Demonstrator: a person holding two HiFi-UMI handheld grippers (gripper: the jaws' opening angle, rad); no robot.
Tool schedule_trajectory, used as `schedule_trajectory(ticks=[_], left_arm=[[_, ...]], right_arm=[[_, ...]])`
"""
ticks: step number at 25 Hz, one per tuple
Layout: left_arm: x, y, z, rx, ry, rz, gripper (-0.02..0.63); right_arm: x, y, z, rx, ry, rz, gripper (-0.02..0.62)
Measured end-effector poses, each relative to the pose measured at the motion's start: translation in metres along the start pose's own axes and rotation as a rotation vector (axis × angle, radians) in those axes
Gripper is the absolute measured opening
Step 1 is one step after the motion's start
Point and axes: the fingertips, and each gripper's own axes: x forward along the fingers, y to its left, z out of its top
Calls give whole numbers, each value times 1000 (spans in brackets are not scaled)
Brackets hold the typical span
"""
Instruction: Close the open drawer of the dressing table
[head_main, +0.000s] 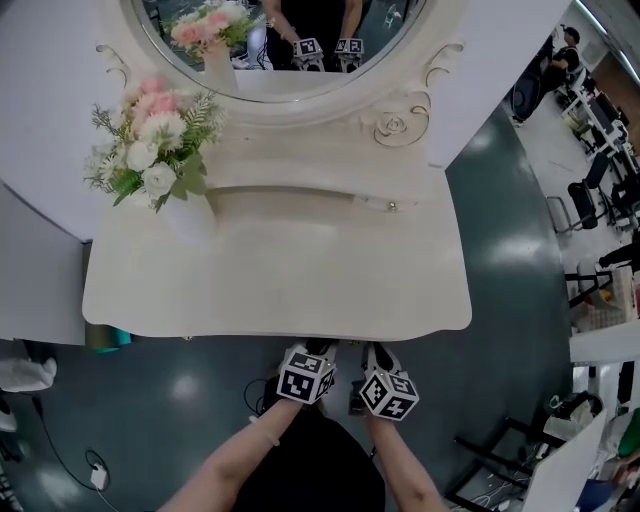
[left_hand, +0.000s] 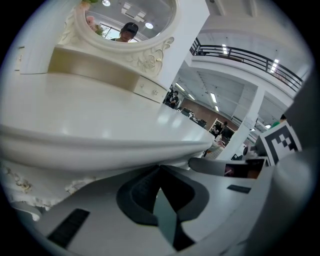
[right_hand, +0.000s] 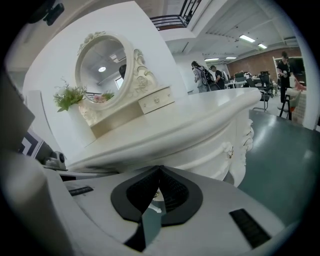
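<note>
A: Flowers first, starting from the left?

B: Yes, seeing a pink and white bouquet (head_main: 155, 140) standing in a white vase (head_main: 188, 215) at the left rear of the dressing table (head_main: 280, 275), just beside the oval mirror (head_main: 240, 75).

A: Catching anything in the glass?

B: Catching the bouquet's reflection, plus both grippers' marker cubes.

A: Turning to the left gripper (left_hand: 160, 166)?

B: Finding it low at the table's front edge, just left of centre. Reading its jaws as pressed together at the tips, pinching nothing, with the tips sitting just under the overhanging lip of the tabletop.

A: Locating the drawer?

B: Placing it beneath that overhang, ahead of both grippers. Seeing only a white carved front (left_hand: 75, 182) there and failing to pick out any seams. Not seeing it jutting past the tabletop's edge from the head view.

A: Looking at the right gripper (right_hand: 160, 167) now?

B: Finding it just beside the left one, also at the front edge. Reading its jaws as closed tip to tip, clamping nothing. Glimpsing a small pale scrap through the opening behind the tips, too small to name.

A: Going further right?

B: Spotting a small back drawer (head_main: 372, 204) with a round knob (head_main: 390, 206) at the right end of the shelf under the mirror, then dark green floor (head_main: 510, 250) and office chairs (head_main: 590, 200) at the far right.
</note>
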Motion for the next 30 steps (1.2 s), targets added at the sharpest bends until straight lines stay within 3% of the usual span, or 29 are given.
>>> schedule_trajectory(ticks=[9, 17, 30], left_arm=[[-5, 0, 1, 9, 3, 14, 20], [-41, -18, 5, -15, -35, 13, 20], [-73, -49, 25, -1, -115, 14, 20]], right_arm=[[-5, 5, -13, 8, 47, 20, 26], [-50, 46, -41, 4, 141, 179, 26], [-73, 79, 16, -13, 25, 352, 26]])
